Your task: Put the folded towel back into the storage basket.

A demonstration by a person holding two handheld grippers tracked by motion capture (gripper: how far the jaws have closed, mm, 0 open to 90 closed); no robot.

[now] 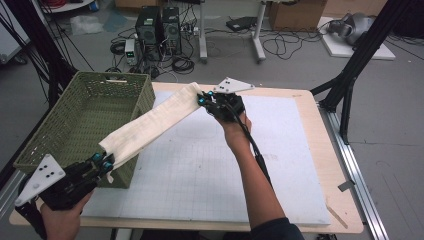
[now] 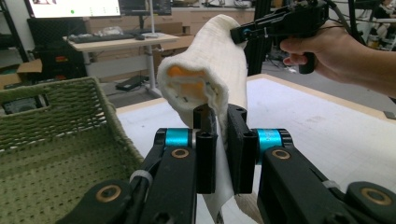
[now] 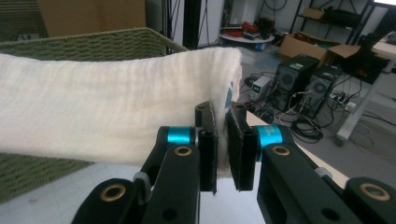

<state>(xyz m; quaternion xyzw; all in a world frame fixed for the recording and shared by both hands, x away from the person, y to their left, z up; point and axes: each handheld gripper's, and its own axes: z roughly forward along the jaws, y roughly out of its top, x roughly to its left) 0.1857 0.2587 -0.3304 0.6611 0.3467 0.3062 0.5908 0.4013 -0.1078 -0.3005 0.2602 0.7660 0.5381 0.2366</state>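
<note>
While stretched above the table (image 1: 300, 165) beside the green basket (image 1: 75, 120), the cream towel (image 1: 150, 122) is clamped by L gripper (image 1: 102, 162) & R gripper (image 1: 205, 99), one per end.

cloth (image 3: 93, 116): left end cut off | basket (image 2: 51, 154): cut by frame edge

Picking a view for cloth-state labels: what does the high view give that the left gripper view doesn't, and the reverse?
High view alone: the cream woven cloth stretched end to end in the air between the left tongs and the right tongs, the whole white gridded mat, and the computer towers on the floor.

Left gripper view alone: the cloth's near end folded into a tube with orange inside, pinched in its own jaws, and a desk with a keyboard.

Both: the cloth, the green woven basket, the right tongs clamping the far end.
</note>
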